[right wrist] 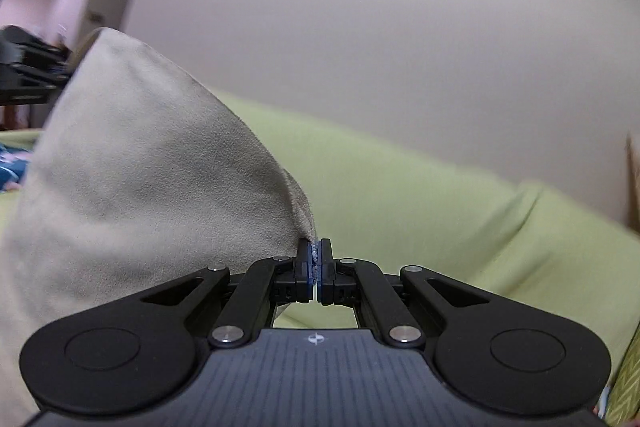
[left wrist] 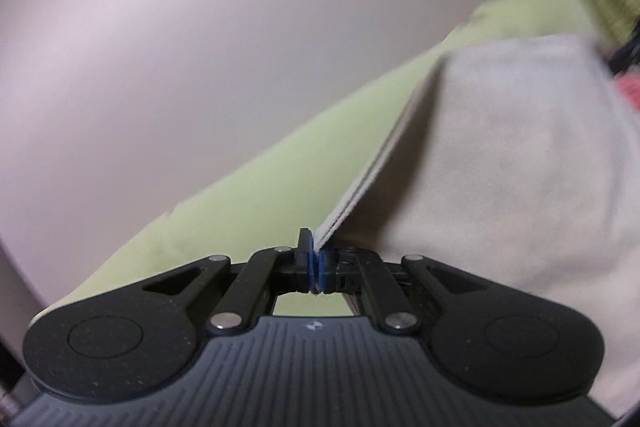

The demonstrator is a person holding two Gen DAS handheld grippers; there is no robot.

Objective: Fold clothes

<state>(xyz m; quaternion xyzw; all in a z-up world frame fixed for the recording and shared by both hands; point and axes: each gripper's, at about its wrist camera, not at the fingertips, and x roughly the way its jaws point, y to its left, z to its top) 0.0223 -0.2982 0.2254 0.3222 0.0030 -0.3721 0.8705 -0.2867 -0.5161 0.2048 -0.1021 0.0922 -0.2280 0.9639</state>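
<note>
A beige garment [left wrist: 512,163] of soft suede-like cloth hangs lifted between both grippers over a light green bedspread [left wrist: 256,187]. My left gripper [left wrist: 316,269] is shut on a doubled edge of the garment, which stretches away up and to the right. In the right wrist view the same beige garment [right wrist: 144,179] billows to the left, and my right gripper [right wrist: 316,267] is shut on its corner. The other gripper [right wrist: 28,67] shows as a dark blur at the far left edge.
The green bedspread [right wrist: 440,211] covers the surface below, with a fold at the right. A plain pale wall [right wrist: 400,27] stands behind. Blue patterned cloth [right wrist: 10,163] lies at the left edge. Blurred olive, blue and red items [left wrist: 608,3] sit at the upper right.
</note>
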